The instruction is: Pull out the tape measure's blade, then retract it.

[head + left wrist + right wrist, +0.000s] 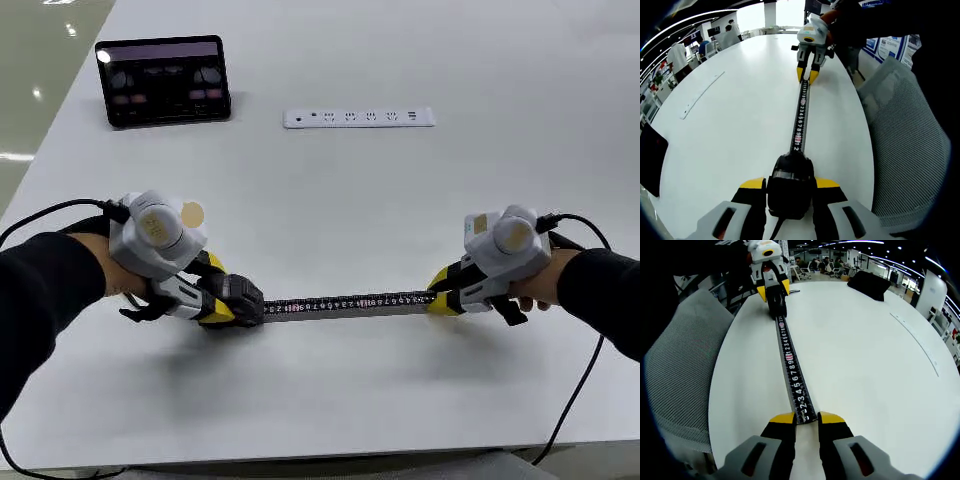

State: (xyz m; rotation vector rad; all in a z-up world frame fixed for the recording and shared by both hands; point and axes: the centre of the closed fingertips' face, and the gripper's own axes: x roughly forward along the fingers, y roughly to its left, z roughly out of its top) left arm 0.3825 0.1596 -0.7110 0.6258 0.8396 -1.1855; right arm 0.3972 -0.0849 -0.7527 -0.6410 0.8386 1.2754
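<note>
This is looking like an open-plan office: a long white desk (pixel 400 200) is running ahead of the right gripper (pixel 806 416) toward workstations (pixel 812 270) under strip lights (pixel 865 244), a mesh chair (pixel 685 355) is standing to its left, and people (pixel 677 55) are standing far beyond the left gripper (pixel 790 182).

The tape blade (pixel 793 375) carries black printed digits, reading 2, 3, 4, 5, 6, 7, 8, 9 from its near end, then a red number. In the head view the digits are too small to read.

bright even overhead light, soft shadows, floor glare, fisheye-warped edges
</note>
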